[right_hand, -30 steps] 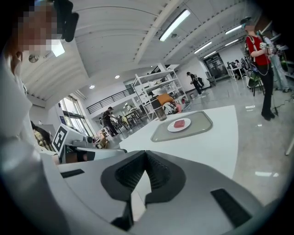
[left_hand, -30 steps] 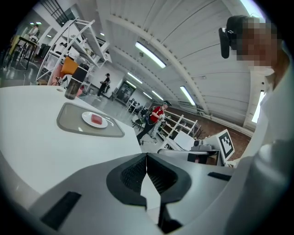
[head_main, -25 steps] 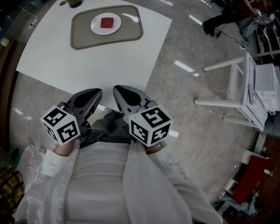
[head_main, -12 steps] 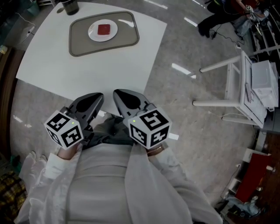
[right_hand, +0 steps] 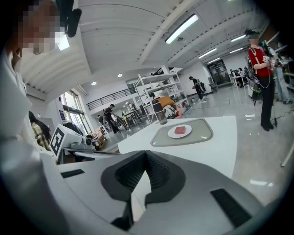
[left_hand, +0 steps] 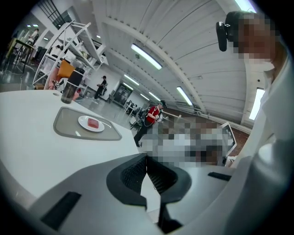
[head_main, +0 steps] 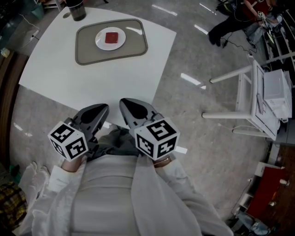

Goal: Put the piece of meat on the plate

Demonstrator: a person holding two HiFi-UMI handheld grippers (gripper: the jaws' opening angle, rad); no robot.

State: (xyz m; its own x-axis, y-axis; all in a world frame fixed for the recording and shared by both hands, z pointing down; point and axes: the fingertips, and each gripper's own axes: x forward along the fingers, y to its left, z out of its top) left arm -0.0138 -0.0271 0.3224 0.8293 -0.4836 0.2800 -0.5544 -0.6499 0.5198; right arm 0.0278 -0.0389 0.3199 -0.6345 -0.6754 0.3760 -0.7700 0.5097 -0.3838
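The red piece of meat point(head_main: 111, 38) lies on a white plate point(head_main: 100, 42), and the plate stands on a grey tray point(head_main: 87, 53) at the far side of the white table point(head_main: 69, 78). The meat point(left_hand: 93, 123) point(right_hand: 179, 130) shows small and distant in both gripper views. My left gripper point(head_main: 103, 109) and right gripper point(head_main: 123, 101) are held side by side close to my body, short of the table's near edge and far from the plate. Both are shut with nothing between their jaws.
A dark cup point(head_main: 76, 9) stands beyond the tray at the table's far edge. To the right on the grey floor is a white frame stand point(head_main: 262, 92). A person in red point(right_hand: 259, 69) stands further off. Shelving point(right_hand: 156, 87) fills the background.
The head view has shifted a little, so the table sits slightly differently in frame. Both grippers stay shut near my body. The meat has not moved on the plate.
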